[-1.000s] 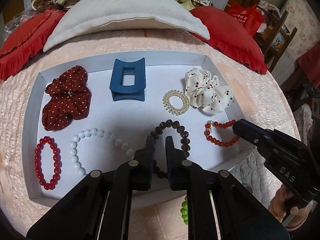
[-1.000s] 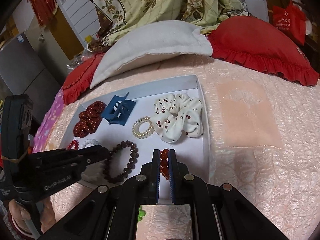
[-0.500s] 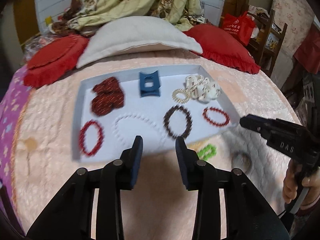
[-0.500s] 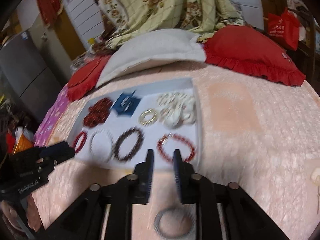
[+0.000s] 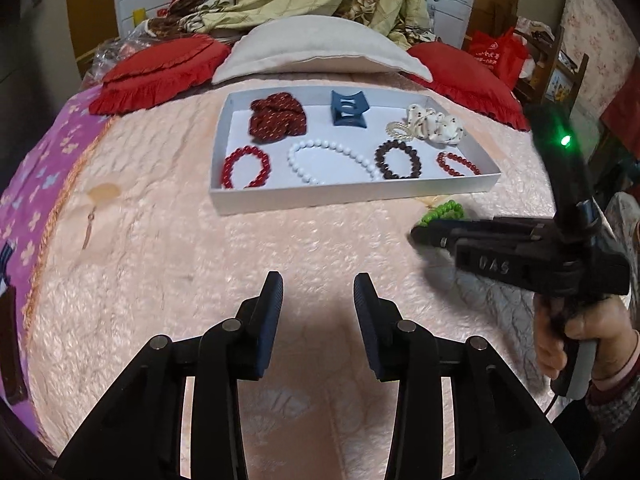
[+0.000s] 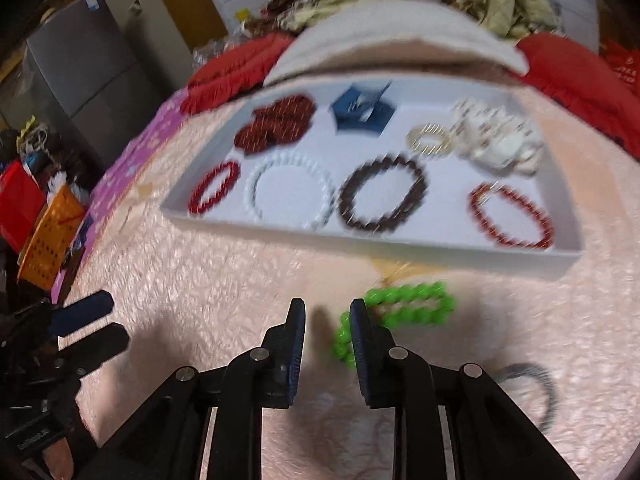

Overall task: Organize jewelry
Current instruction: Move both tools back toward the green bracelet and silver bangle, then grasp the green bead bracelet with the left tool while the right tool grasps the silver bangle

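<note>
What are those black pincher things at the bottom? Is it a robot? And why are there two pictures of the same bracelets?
It is not a robot. A person holds a pincher tool in each hand, and each tool carries a camera looking out along its two fingers. So you get two pictures of one bed.

One picture comes from the left gripper. In it you can also see the person's right hand holding the other tool.

The other picture comes from the right gripper. It is blurry.

On the pink bedspread lies a white tray with bead bracelets, scrunchies and a blue hair clip. A green bracelet and a dark ring lie outside it.

Both grippers are open and hold nothing. The right one is next to the green bracelet.
</note>
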Tool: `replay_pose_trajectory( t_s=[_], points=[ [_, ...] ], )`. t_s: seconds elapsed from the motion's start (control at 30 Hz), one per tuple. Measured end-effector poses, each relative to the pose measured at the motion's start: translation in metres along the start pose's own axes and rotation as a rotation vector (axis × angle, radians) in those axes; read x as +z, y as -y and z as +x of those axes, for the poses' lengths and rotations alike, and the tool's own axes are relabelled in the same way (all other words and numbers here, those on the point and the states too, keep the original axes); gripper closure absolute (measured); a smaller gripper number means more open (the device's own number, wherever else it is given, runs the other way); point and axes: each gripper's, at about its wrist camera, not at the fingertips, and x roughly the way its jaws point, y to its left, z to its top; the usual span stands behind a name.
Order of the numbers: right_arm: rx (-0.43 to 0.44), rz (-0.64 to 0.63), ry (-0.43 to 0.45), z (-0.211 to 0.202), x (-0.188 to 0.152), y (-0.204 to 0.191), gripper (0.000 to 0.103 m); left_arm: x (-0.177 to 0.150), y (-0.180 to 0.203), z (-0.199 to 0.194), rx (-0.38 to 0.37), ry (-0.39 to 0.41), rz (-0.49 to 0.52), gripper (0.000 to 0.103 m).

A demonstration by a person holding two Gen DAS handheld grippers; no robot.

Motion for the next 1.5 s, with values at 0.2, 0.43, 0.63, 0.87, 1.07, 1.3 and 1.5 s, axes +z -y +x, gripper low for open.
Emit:
replay_pose_trajectory(
  t_s=[0.2, 0.43, 0.63, 0.87, 1.07, 1.3, 1.5],
  points=[
    [0.168, -0.026, -0.07, 0.003, -0.017, -0.034, 0.081, -0.005, -0.032, -0.008, 0.02, 0.024, -0.086, 0.067],
    [0.29, -0.012, -0.01, -0.04, -0.037, -0.032, 0.081, -0.011, -0.044, -0.016, 0.041, 0.016, -0.098, 0.067],
    [0.047, 0.11, 0.123, -0.096, -0.048, 0.052, 0.071, -0.014, -0.02, -0.001, -0.023, -0.033, -0.052, 0.067],
    [-0.157, 0.172, 0.11, -0.097, -0.059, 0.107, 0.068, -0.012, 0.009, 0.03, -0.062, -0.1, 0.001, 0.067],
    [-0.221, 0.12, 0.095, -0.075, -0.058, 0.102, 0.068, -0.008, 0.017, 0.05, -0.101, -0.115, 0.01, 0.067],
    [-0.246, 0.13, 0.119, -0.071, -0.059, 0.103, 0.068, -0.004, 0.016, 0.053, -0.132, -0.118, 0.017, 0.067],
    [-0.24, 0.139, 0.13, -0.071, -0.059, 0.105, 0.068, -0.002, 0.019, 0.039, -0.234, -0.08, 0.034, 0.067]
  ],
)
